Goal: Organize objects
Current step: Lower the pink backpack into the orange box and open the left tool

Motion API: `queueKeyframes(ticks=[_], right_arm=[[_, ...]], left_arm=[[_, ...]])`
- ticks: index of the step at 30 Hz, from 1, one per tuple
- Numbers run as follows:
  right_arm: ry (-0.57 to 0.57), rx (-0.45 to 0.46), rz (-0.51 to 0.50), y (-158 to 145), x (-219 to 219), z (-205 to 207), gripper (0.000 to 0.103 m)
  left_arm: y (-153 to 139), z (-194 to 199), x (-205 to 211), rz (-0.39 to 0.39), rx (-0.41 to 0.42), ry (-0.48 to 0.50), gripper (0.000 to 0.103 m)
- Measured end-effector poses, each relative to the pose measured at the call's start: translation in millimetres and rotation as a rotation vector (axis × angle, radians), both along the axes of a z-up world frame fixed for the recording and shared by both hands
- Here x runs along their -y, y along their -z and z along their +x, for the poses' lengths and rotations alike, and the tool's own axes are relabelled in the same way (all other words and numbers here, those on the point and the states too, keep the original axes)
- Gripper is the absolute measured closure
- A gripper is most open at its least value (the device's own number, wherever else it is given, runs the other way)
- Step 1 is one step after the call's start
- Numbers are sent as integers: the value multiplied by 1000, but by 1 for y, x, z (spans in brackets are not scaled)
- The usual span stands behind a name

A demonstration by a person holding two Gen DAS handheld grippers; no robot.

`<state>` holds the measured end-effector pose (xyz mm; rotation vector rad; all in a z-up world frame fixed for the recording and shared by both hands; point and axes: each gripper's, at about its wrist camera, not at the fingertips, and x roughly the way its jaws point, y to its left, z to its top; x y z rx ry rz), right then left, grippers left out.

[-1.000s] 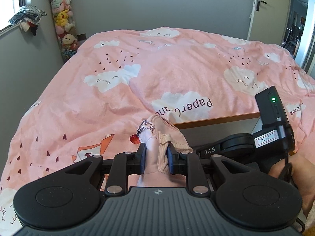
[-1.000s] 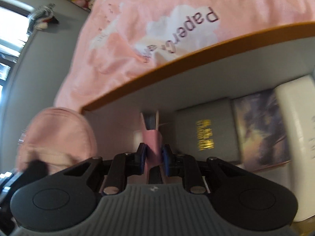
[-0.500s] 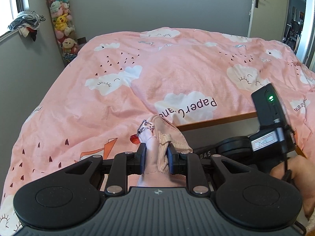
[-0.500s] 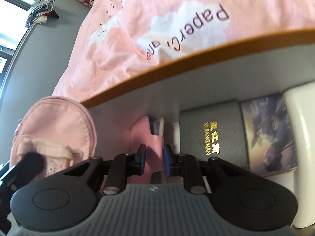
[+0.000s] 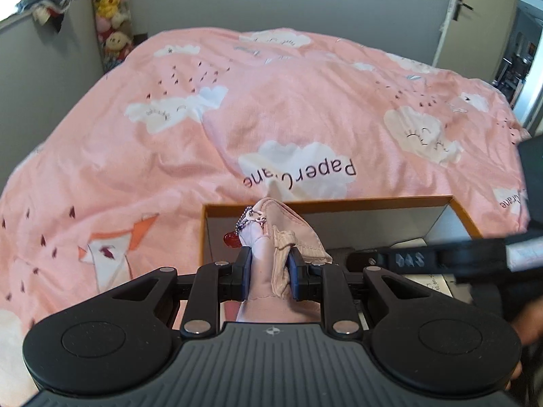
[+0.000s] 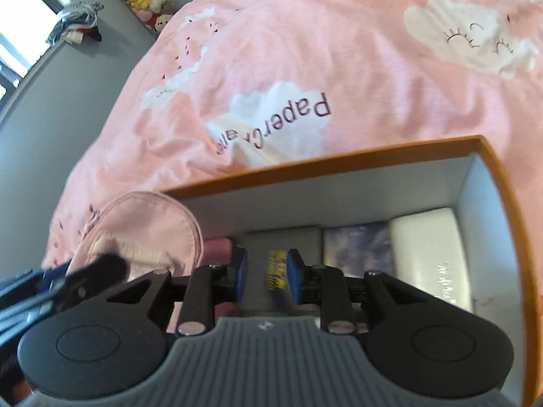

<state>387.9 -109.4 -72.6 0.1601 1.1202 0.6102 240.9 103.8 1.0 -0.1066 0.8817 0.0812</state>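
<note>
My left gripper [image 5: 269, 273] is shut on a small pink fabric pouch [image 5: 288, 234] with a bead chain and a red charm [image 5: 231, 238]. The pouch hangs over the left end of an orange-rimmed box [image 5: 373, 199] that rests on the bed. In the right wrist view the pouch [image 6: 149, 230] sits at the box's left corner. My right gripper [image 6: 264, 273] hovers above the box interior, jaws opening, with nothing between them. Just left of its fingers stands a pink item [image 6: 219, 249] inside the box. A grey book with gold lettering [image 6: 281, 254] lies below the gap.
The box [image 6: 502, 203] also holds a picture-cover book [image 6: 356, 247] and a white slab [image 6: 431, 251]. A pink cloud-print duvet [image 5: 271, 108] covers the bed around it. Plush toys [image 5: 110, 17] hang in the far left corner; a door [image 5: 482, 17] stands at the back right.
My right gripper has let go of the pink item, lifted and drawn back, so more of the box shows. My left gripper has carried the pouch rightwards over the box's left end.
</note>
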Motion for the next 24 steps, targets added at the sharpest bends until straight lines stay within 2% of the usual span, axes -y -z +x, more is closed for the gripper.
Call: queueKeyframes(ticks=[5, 7, 12, 18, 23, 24], right_arm=[[-62, 34, -24, 4, 4, -14, 73], [-85, 57, -40, 4, 2, -18, 72], [-132, 100, -65, 1, -5, -24, 72], [-221, 153, -101, -4, -11, -36, 67], [-337, 171, -135, -7, -16, -50, 65], [-365, 172, -138, -7, -18, -53, 61]], left_arm=[[17, 7, -2, -49, -41, -53, 78], [24, 8, 1, -42, -59, -51, 77], [33, 12, 13, 89, -90, -15, 69], [29, 8, 20, 235, -37, -13, 67], [14, -13, 14, 161, 35, -47, 67], [10, -19, 15, 161, 55, -51, 67]])
